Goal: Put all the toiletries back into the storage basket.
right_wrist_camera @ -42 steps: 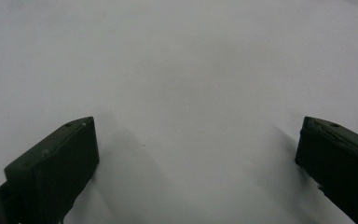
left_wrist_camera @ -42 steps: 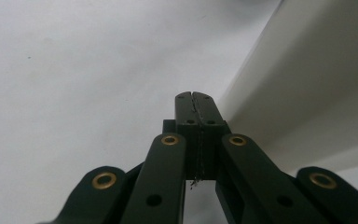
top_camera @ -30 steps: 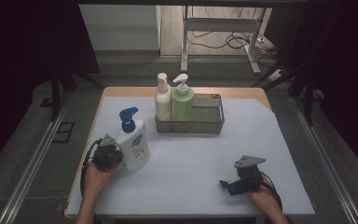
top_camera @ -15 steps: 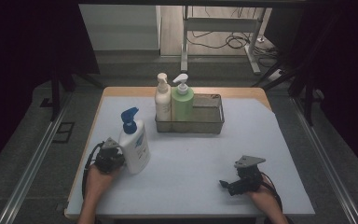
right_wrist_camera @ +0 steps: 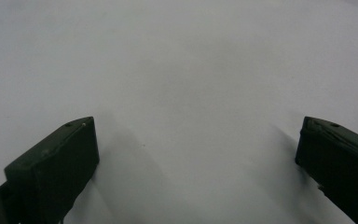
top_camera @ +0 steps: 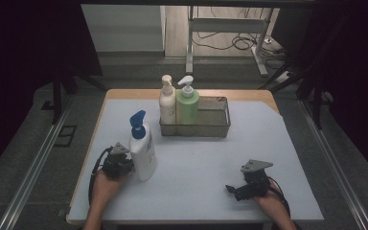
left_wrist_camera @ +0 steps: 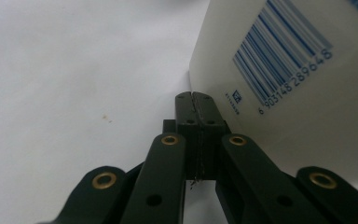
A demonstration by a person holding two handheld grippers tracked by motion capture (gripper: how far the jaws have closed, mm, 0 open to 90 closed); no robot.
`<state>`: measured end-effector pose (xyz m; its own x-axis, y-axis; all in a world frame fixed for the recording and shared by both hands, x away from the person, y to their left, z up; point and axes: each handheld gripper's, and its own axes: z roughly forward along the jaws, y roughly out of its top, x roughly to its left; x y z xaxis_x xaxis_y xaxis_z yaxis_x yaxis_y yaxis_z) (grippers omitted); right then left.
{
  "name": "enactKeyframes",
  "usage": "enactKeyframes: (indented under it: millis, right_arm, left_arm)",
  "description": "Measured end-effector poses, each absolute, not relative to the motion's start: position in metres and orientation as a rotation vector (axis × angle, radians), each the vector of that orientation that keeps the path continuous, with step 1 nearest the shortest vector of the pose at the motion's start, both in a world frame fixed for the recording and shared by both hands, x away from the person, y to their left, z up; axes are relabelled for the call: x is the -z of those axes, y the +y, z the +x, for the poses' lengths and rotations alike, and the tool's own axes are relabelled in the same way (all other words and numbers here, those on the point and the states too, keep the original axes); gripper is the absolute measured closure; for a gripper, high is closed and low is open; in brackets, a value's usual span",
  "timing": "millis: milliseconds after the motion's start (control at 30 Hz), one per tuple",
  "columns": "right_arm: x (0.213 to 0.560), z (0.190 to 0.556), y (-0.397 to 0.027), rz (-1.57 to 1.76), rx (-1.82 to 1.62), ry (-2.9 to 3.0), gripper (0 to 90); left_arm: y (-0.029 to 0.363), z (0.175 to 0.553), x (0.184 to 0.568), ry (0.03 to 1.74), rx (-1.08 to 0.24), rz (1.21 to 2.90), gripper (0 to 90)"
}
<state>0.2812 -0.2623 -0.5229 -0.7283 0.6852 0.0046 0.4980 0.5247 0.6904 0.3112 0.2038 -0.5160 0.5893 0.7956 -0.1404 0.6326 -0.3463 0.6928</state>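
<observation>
Touching white pump bottle, left hand-held gripper closed

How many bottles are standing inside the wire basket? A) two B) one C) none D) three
A, two: a cream bottle and a green bottle stand side by side at the left end of the wire basket, while the white bottle with the blue pump stands outside it on the table.
</observation>
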Motion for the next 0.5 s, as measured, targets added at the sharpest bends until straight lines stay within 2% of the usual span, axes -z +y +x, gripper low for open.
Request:
enactKeyframes:
  millis: [500]
  right_arm:
    - [0.523,0.281,-0.262,0.993,-1.004,2.498,0.0]
  left_arm:
    - [0.17,0.313,0.515,1.059,-0.247,2.115,89.4]
